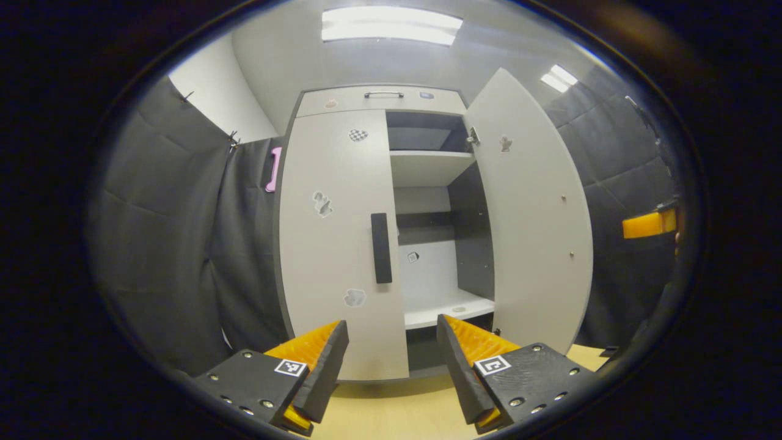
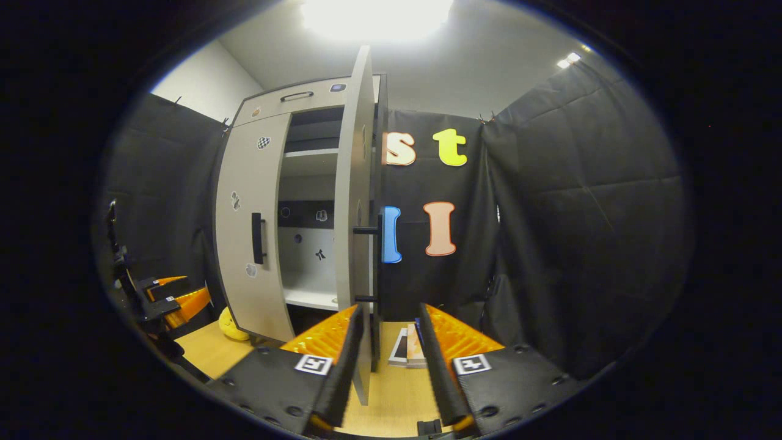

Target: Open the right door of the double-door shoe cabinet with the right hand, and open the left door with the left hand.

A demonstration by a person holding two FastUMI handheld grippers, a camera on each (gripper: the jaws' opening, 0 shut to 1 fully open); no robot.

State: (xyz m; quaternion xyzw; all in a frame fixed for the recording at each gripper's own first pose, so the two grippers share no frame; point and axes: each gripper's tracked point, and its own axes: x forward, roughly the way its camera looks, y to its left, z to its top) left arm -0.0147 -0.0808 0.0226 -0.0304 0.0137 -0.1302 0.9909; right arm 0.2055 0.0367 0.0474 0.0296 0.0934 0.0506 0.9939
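The grey shoe cabinet [image 1: 342,183] faces me in the left gripper view. Its left door [image 1: 333,244] is closed, with a black vertical handle [image 1: 381,247] at its inner edge. The right door [image 1: 531,220] stands swung out, baring the shelves [image 1: 431,166]. My left gripper [image 1: 391,360] is open and held low, short of the left door's handle and apart from it. In the right gripper view the right door [image 2: 353,201] is seen edge-on, its black handle [image 2: 377,269] beside it. My right gripper [image 2: 388,360] is open, with the door's lower edge just ahead between its fingers.
Black cloth walls close in on both sides. The floor [image 1: 391,415] is pale wood. A yellow object [image 2: 232,324] lies by the cabinet's base, and some flat printed items [image 2: 408,348] lie on the floor right of the open door. A drawer with a handle [image 1: 383,95] tops the cabinet.
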